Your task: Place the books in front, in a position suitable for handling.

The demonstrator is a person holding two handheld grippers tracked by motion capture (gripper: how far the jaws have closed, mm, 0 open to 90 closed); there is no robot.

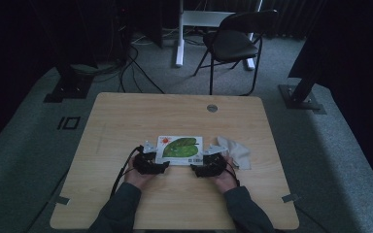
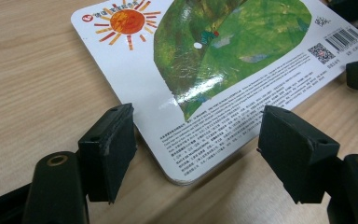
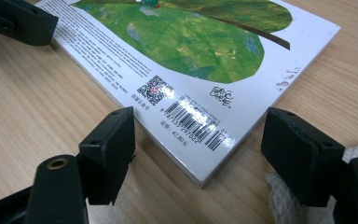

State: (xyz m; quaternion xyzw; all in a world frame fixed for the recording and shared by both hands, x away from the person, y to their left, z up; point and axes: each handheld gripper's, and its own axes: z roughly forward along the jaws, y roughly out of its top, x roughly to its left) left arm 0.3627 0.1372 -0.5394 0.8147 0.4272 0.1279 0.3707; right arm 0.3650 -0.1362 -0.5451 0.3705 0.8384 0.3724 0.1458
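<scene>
a thin board book [image 1: 180,148] lies flat near the middle of a pale wooden table [image 1: 126,116], its glossy back cover facing up. the cover is white with rounded corners and shows a large green leaf, a small orange sun in one corner, rows of tiny printed text, a square code and a barcode. light glares off its smooth surface.

the left gripper [image 1: 156,162] sits at the book's near left corner. in the left gripper view [image 2: 196,149] its two black, blocky jaws stand wide apart on either side of that rounded corner, with the corner between them and neither pad touching it. the right gripper [image 1: 201,165] sits at the near right corner. in the right gripper view [image 3: 198,149] its jaws also stand wide, straddling the barcode corner without pressing on it.

a crumpled white cloth [image 1: 234,149] lies just beside the book's right edge, close to the right gripper; its soft, wrinkled fabric appears under the right jaw in the right gripper view.

beyond the table, on grey carpet, stand a dark folding chair [image 1: 235,41] and trailing cables [image 1: 131,68].
</scene>
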